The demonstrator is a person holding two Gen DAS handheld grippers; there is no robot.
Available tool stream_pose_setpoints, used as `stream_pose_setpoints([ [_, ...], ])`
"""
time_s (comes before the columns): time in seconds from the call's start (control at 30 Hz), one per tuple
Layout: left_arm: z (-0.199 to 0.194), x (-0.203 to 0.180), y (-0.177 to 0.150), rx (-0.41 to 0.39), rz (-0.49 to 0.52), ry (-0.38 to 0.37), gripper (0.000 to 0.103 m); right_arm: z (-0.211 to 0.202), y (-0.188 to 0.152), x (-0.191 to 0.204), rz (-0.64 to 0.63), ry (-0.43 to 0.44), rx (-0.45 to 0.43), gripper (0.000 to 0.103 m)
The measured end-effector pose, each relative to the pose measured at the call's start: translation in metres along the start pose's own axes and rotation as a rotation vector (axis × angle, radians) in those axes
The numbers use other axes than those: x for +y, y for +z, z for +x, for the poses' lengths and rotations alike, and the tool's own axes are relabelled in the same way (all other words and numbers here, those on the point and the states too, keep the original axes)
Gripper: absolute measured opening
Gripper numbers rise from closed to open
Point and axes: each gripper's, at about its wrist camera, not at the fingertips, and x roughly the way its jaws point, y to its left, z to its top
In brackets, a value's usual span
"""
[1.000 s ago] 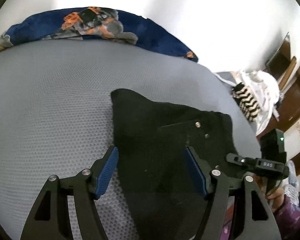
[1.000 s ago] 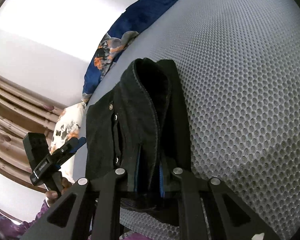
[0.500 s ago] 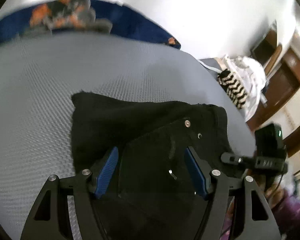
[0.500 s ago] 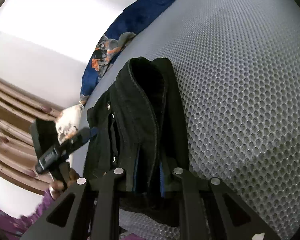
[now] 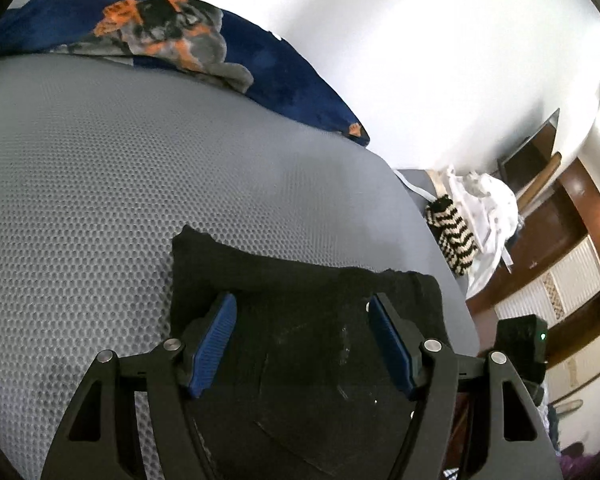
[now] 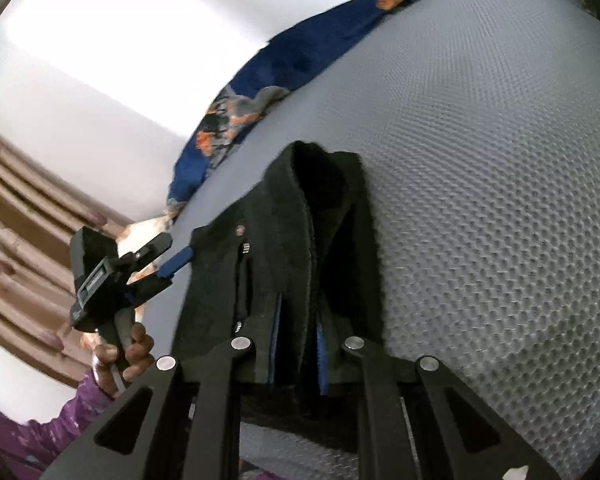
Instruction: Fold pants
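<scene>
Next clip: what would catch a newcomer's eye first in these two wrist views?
The black pants stand out, lying partly folded on the grey honeycomb-textured mattress. The right gripper is shut on a raised fold of them, while the left gripper hangs open just above the cloth. At the mattress's far edge, against the white wall, a blue blanket with an orange and grey print draws the eye.

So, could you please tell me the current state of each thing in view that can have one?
Black pants: folded, lying on the grey mesh mattress, one edge pinched up.
Left tongs: open, over the pants, gripping nothing.
Right tongs: closing on a raised fold of the pants.
Blue patterned blanket: bunched along the mattress's far edge.
</scene>
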Motion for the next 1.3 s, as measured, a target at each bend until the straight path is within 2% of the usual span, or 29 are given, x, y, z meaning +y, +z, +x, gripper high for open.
stream_pose_setpoints([
  [0.1, 0.026, -0.002, -0.003, 0.049, 0.073, 0.063, 0.072, 0.004, -0.004, -0.016, 0.053, 0.015, 0.009, 0.010],
  [0.23, 0.031, -0.005, -0.011, 0.041, 0.113, 0.103, 0.072, 0.003, -0.004, -0.011, 0.047, 0.005, 0.015, 0.010],
  [0.33, 0.025, -0.006, -0.007, 0.053, 0.077, 0.097, 0.072, 0.007, -0.003, -0.013, 0.075, 0.033, 0.021, 0.010],
  [0.47, -0.003, -0.006, -0.007, -0.004, 0.000, 0.070, 0.072, 0.001, -0.003, -0.016, 0.093, 0.049, 0.035, 0.013],
  [0.5, -0.009, -0.006, -0.010, -0.003, -0.010, 0.064, 0.072, -0.001, -0.001, -0.013, 0.082, 0.034, 0.039, 0.017],
  [0.6, -0.022, -0.009, -0.020, 0.001, 0.000, 0.080, 0.072, -0.008, 0.007, 0.000, 0.028, -0.027, 0.042, 0.018],
  [0.77, -0.038, -0.024, -0.050, -0.025, 0.090, 0.147, 0.072, -0.011, -0.002, 0.009, -0.047, -0.143, 0.064, 0.018],
  [0.8, -0.031, -0.026, -0.060, 0.006, 0.119, 0.167, 0.072, -0.007, -0.004, 0.007, -0.050, -0.165, 0.071, 0.016],
  [0.87, -0.011, -0.026, -0.071, 0.078, 0.170, 0.246, 0.072, -0.007, -0.003, 0.004, -0.039, -0.161, 0.072, 0.017],
  [0.9, -0.008, -0.026, -0.076, 0.072, 0.200, 0.257, 0.072, -0.007, -0.001, 0.005, -0.024, -0.167, 0.074, 0.023],
  [0.97, -0.012, -0.030, -0.075, 0.054, 0.205, 0.269, 0.072, -0.016, 0.001, 0.017, -0.055, -0.209, 0.049, 0.025],
  [1.0, -0.017, -0.030, -0.073, 0.045, 0.193, 0.266, 0.072, -0.025, 0.001, 0.031, -0.110, -0.250, 0.008, 0.025],
  [1.07, -0.036, -0.035, -0.067, -0.017, 0.166, 0.229, 0.072, -0.037, 0.000, 0.055, -0.181, -0.287, -0.044, 0.025],
  [1.17, -0.061, -0.045, -0.061, -0.108, 0.151, 0.240, 0.072, -0.054, -0.010, 0.099, -0.263, -0.249, -0.129, 0.027],
  [1.3, -0.075, -0.053, -0.056, -0.161, 0.137, 0.296, 0.075, -0.058, -0.036, 0.139, -0.337, -0.252, -0.212, 0.038],
])
